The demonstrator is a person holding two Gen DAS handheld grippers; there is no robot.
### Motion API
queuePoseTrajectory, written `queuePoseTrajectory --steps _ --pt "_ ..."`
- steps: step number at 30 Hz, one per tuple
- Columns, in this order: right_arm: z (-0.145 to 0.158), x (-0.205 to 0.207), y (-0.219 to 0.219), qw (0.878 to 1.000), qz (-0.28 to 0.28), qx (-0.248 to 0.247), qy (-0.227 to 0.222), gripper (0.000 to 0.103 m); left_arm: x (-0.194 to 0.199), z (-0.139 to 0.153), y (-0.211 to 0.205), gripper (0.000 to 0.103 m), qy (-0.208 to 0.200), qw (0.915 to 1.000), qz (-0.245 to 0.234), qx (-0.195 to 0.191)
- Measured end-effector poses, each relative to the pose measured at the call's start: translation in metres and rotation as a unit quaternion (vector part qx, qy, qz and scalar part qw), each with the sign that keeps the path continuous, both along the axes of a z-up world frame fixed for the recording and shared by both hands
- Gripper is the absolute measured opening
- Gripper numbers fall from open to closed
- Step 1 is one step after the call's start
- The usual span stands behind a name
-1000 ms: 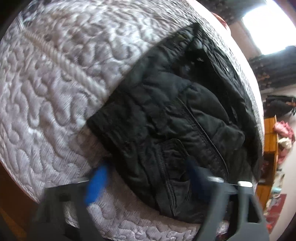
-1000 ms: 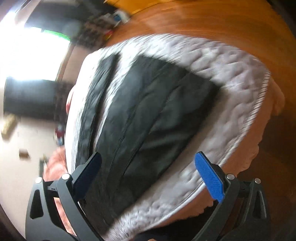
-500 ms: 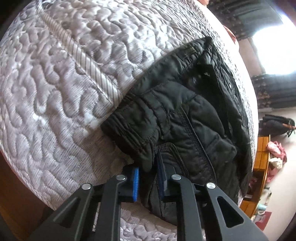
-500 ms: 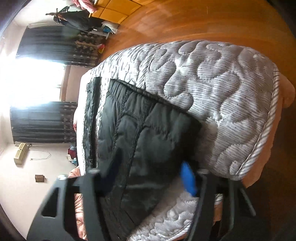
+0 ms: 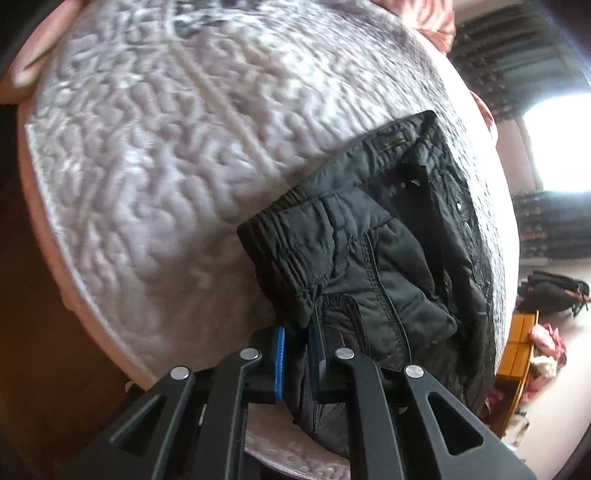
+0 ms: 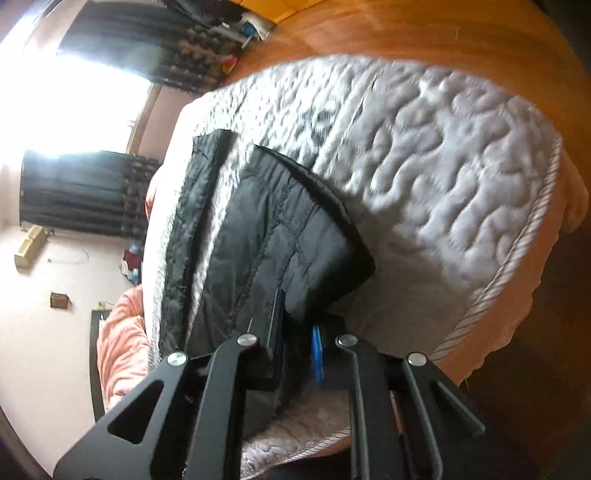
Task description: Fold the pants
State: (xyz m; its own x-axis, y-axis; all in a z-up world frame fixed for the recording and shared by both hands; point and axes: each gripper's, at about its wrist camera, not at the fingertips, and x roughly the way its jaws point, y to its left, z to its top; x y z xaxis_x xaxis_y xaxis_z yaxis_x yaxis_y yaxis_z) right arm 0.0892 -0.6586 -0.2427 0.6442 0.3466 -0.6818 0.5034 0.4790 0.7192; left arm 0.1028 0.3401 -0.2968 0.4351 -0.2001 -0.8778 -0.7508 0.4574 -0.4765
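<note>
Black padded pants (image 5: 373, 258) lie on a quilted grey mattress (image 5: 166, 166). In the left wrist view the elastic waistband end is nearest, and my left gripper (image 5: 297, 363) is shut on a bunch of that waist fabric, lifted a little off the quilt. In the right wrist view the pants (image 6: 273, 254) show a leg end near me, the other leg (image 6: 188, 236) stretching away on the left. My right gripper (image 6: 297, 352) is shut on the near leg's hem, whose corner curls up off the mattress (image 6: 443, 166).
The mattress edge with its corded piping (image 6: 517, 266) runs close on the right, wooden floor (image 6: 424, 33) beyond it. Pink bedding (image 6: 122, 339) lies at the left. Dark curtains (image 6: 81, 192), a bright window and a wooden cabinet (image 5: 517, 365) with clutter stand further off.
Both grippers went from open to shut on the pants, left at the waistband, right at the leg hem. The left one has since pulled the waist fabric up and sideways; the hem corner has lifted.
</note>
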Motion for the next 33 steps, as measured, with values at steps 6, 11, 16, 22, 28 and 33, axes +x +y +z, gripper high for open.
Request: queuePoseTrajectory --steps 6,11,16,22,28,33 --pt "-0.018 0.016 0.010 0.994 0.041 -0.067 0.075 0.034 0.004 -0.018 0.000 0.022 0.029 0.9990 -0.032 0.011" --pt "0.051 0.003 0.033 0.969 0.045 -0.229 0.080 0.055 -0.001 0.024 -0.004 0.065 0.029 0.9922 -0.072 0.097" --pt "0.064 0.045 0.080 0.937 0.138 -0.314 0.068 0.073 0.041 0.081 -0.015 0.093 0.004 0.9623 -0.147 0.229" --pt "0.001 0.085 0.080 0.929 0.190 -0.280 0.149 0.074 0.132 0.101 -0.015 0.099 -0.051 0.9480 -0.212 0.232" --pt "0.037 0.088 0.047 0.938 0.149 -0.275 0.149 0.075 0.218 0.087 0.022 0.099 -0.068 0.9528 -0.233 0.183" --pt "0.062 0.115 0.052 0.951 0.152 -0.244 0.117 0.081 0.281 0.053 0.043 0.099 -0.047 0.9565 -0.253 0.138"
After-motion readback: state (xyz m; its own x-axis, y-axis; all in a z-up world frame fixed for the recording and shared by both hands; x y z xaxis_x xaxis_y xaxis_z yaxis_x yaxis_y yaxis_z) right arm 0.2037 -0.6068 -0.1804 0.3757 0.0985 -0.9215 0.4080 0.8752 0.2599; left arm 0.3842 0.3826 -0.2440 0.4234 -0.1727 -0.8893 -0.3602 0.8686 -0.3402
